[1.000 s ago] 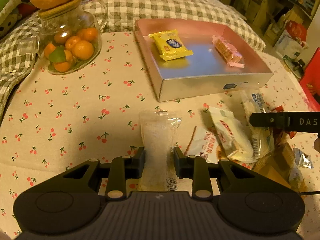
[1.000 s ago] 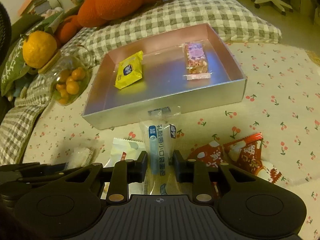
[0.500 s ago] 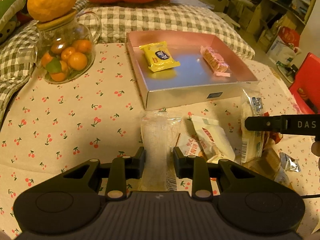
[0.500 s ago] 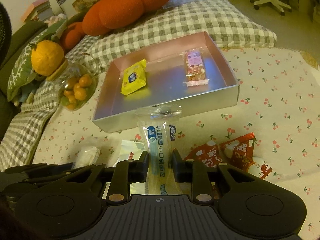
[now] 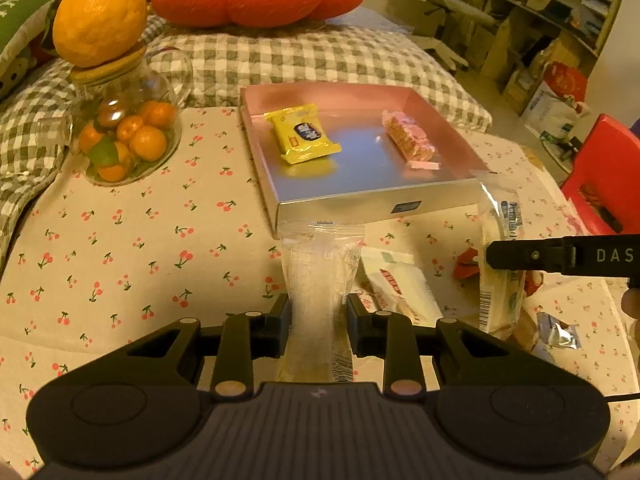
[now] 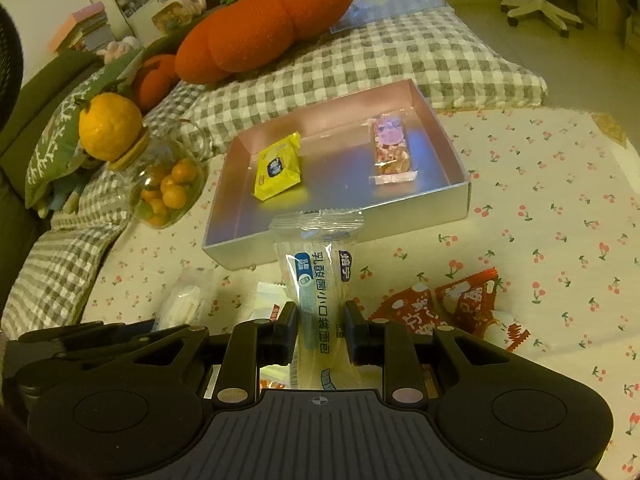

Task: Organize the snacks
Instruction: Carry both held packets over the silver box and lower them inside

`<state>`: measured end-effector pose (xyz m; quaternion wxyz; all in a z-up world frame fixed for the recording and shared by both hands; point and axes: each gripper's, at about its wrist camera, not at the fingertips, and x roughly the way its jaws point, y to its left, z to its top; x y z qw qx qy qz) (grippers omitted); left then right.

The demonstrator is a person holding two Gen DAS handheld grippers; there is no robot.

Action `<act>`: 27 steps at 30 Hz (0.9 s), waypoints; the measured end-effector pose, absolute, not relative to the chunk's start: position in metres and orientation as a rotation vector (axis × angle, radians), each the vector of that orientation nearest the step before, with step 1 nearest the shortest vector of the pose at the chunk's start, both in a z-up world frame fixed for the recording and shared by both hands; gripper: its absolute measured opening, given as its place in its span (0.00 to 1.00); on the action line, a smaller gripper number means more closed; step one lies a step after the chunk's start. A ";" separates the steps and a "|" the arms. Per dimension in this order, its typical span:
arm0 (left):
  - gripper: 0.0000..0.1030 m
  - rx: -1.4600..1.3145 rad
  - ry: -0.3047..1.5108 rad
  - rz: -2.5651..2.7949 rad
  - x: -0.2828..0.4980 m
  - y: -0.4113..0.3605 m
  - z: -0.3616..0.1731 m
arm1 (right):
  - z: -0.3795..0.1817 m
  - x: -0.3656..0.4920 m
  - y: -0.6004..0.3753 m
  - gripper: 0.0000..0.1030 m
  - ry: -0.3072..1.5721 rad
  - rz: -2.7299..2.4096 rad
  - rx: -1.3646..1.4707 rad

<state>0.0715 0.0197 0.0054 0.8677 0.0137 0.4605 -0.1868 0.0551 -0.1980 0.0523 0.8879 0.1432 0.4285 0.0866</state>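
Snacks are split between both grippers, the tablecloth and the box. Leftmost, the left gripper (image 5: 319,316) pinches a clear, crinkly packet (image 5: 318,276) between its black pads, the wrapper standing up in front of the fingers with a barcode near its lower end; its contents look pale and frosted. Beside it on the cherry-print tablecloth (image 5: 132,248) lies a white packet with red lettering (image 5: 400,292), too blurred to read. Farther right, the right gripper (image 6: 321,334) is clamped on a bread packet (image 6: 318,280), a transparent sleeve with blue labels and Chinese characters down its face; its sealed top edge overlaps the view of the box's near wall. Right of that gripper, red foil packets (image 6: 452,308) with white characters lie crumpled on the cloth.

Beyond both grippers sits the silver box (image 6: 420,210), shallow and rectangular, pinkish inside, holding a yellow pillow-shaped packet (image 6: 278,170) on the left and a pink-topped bar in clear wrap (image 6: 391,152) on the right, well apart. A finger of the right gripper seen from the left camera bears the letters "DAS".
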 end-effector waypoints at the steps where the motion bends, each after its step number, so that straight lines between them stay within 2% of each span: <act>1: 0.25 0.028 0.960 -0.394 0.071 0.019 0.007 | 0.053 0.055 -0.198 0.23 0.890 0.178 0.300; 27: 0.25 0.028 0.885 -0.406 0.091 -0.011 0.040 | 0.083 0.072 -0.214 0.23 0.840 0.153 0.354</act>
